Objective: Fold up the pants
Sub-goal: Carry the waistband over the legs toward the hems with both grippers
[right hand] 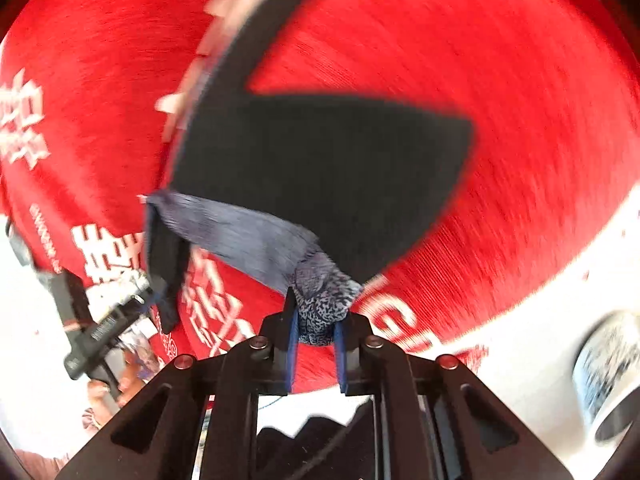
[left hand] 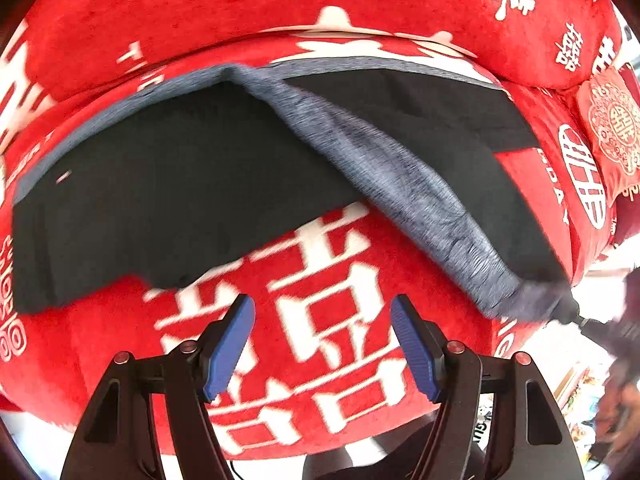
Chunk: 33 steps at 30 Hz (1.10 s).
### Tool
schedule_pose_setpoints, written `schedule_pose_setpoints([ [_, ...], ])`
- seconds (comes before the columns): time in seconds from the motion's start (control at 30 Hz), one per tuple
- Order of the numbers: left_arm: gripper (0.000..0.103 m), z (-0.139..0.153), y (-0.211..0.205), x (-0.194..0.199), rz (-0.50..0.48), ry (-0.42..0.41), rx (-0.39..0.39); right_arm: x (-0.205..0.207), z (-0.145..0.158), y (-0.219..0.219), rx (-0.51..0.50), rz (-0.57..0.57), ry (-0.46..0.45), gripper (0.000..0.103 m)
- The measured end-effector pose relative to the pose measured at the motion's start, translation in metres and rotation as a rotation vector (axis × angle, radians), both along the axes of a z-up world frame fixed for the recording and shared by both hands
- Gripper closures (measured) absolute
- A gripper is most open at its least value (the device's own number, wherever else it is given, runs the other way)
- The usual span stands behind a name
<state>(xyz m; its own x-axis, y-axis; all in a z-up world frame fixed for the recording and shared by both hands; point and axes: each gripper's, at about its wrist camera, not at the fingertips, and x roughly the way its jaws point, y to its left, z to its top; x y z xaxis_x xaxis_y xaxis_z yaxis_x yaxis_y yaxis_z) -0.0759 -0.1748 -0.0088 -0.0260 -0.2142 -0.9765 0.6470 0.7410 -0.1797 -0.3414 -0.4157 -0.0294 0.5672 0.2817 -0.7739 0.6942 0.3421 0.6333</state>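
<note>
The right tool (right hand: 314, 330) is clamped on a bunched piece of the grey waistband (right hand: 320, 304); the blue pads press it from both sides and the cloth bulges out between them. From this grip the band runs up and to the left as a twisted grey strip, and there its other end appears to sit on the pads of the other tool, though this part is blurred and I cannot tell whether they touch. The left tool (left hand: 322, 346) stands apart – its two blue pads are wide from each other and nothing lies between them; only the red cover with white characters is seen through the gap.

The pants (left hand: 168, 184) lie spread on the red cover (left hand: 328, 280) of what looks like a sofa or bed; one dark leg goes to the left, the other to the right, and the waistband is lifted off the cover toward the near right corner, where the right tool holds it. A red cushion (left hand: 612, 128) rests at the far right, well apart from the pants.

I judge the cloth soft, light and limp – it hangs and twists between the held points and will not keep a shape by itself; the ribbed band is thicker and gives the surest hold. For the empty tool a good place would be the band's other end or a leg hem, so that the fold goes over evenly.
</note>
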Motion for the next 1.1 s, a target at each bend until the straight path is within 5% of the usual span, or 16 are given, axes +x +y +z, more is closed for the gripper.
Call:
schedule_pose_setpoints([
  [0.23, 0.031, 0.002, 0.024, 0.001, 0.069, -0.023, 0.042, 0.082, 0.070, -0.059, -0.243, 0.110, -0.043, 0.087],
  [0.37, 0.031, 0.000, -0.002, 0.008, 0.100, -0.045, 0.060, 0.126, 0.082, -0.115, -0.282, 0.124, -0.088, 0.087],
  [0.5, 0.031, -0.003, -0.040, 0.022, 0.134, -0.058, 0.047, 0.166, 0.077, -0.172, -0.355, 0.100, -0.041, 0.086],
  [0.67, 0.031, -0.006, -0.082, 0.052, 0.199, -0.076, 0.042, 0.190, 0.071, -0.221, -0.379, 0.155, 0.030, 0.062],
  [0.77, 0.031, -0.006, -0.092, 0.068, 0.237, -0.096, 0.049, 0.159, 0.069, -0.224, -0.330, 0.146, 0.014, 0.061],
  [0.9, 0.031, -0.022, -0.095, 0.083, 0.275, -0.105, 0.098, 0.121, 0.021, -0.225, -0.162, 0.062, 0.073, 0.061],
  [1.1, 0.031, -0.053, -0.090, 0.099, 0.339, -0.103, 0.168, 0.131, -0.041, -0.234, -0.031, -0.053, 0.053, 0.063],
])
